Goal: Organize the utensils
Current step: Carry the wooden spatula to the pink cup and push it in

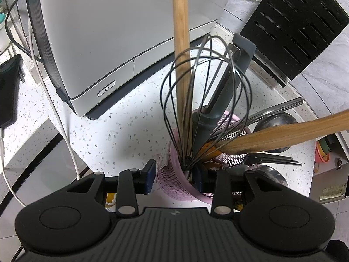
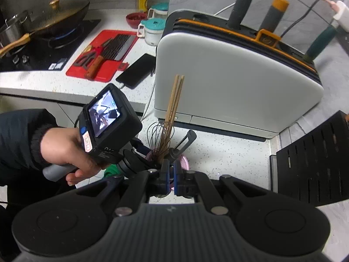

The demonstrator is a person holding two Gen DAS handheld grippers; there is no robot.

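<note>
Left gripper (image 1: 175, 178), bottom centre of its view, pitched steeply down, jaws part-open and clamped across the rim of the pink mesh utensil holder (image 1: 174, 180). The person's left hand (image 2: 65, 152), at mid-left of the right wrist view, grips the handle. Right gripper (image 2: 171, 174) closed tight, apparently on the lower ends of the wooden chopsticks (image 2: 174, 104), though contact is obscured. Holder contents: wire whisk (image 1: 205, 100), grey handle (image 1: 220, 100), wooden handles (image 1: 182, 50). Metal ladle (image 1: 277, 120) and fork (image 1: 270, 160) at right. White knife block (image 1: 122, 35) stands behind, upper left.
</note>
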